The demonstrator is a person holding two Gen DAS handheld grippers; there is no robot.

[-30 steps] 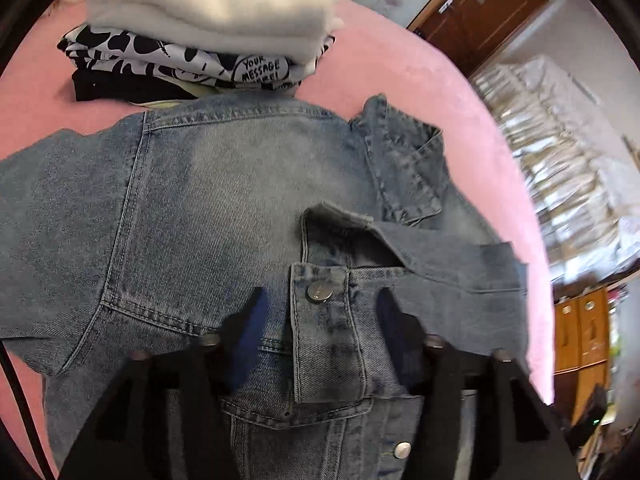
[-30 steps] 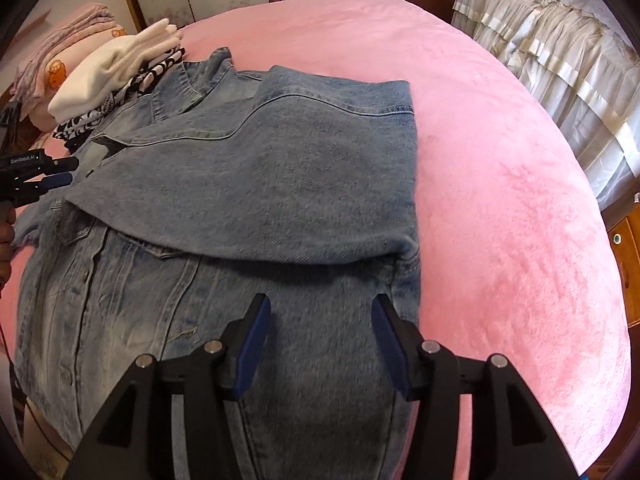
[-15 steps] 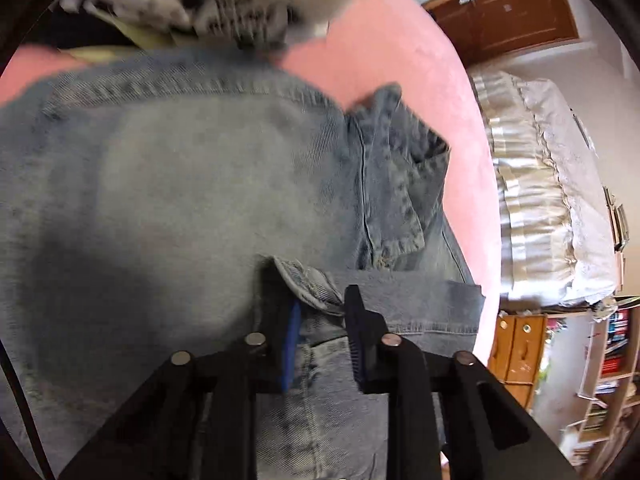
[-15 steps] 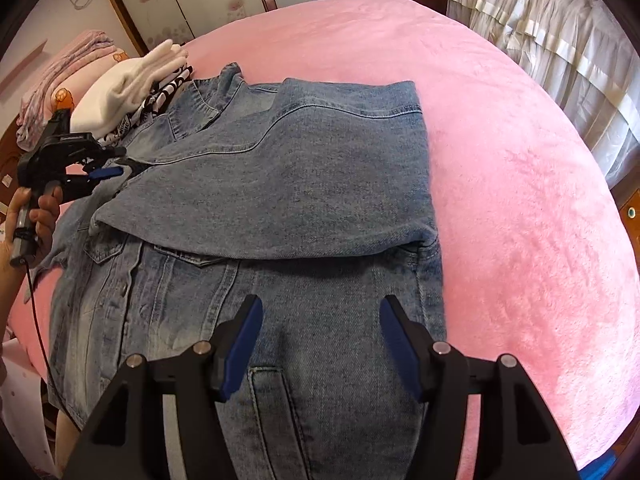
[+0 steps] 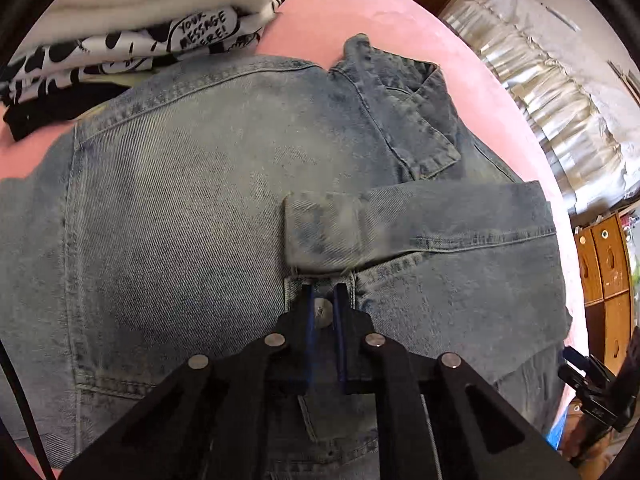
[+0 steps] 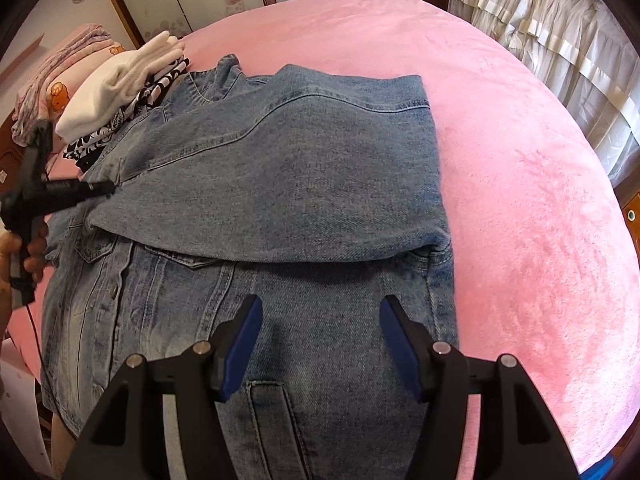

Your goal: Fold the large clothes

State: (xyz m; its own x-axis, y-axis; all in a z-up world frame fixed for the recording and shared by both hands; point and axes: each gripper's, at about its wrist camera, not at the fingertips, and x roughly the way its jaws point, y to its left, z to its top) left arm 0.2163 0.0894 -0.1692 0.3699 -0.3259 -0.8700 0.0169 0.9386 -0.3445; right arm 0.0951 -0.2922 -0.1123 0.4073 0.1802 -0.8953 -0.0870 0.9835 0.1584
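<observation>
My left claw [image 5: 323, 312] is nearly closed, pinching the cuff [image 5: 320, 304] of the denim jacket [image 6: 280, 184], a metal button showing between the pads. My right claw [image 6: 320, 344] stands half-wide and empty above the jacket's lower front. The jacket lies spread on the pink bed [image 6: 520, 200], one sleeve [image 6: 280, 176] folded across the chest.

Risks, as I judge them:
- The grip covers only the cuff edge; a fast pull could slip the denim free.
- The button may keep the pads from seating fully.
- Dragging the sleeve may disturb the folded stack [image 5: 132, 28] just beside the collar.

Legible text: "YOUR MESSAGE HERE!" on the printed garment [image 5: 200, 32] in that stack.
</observation>
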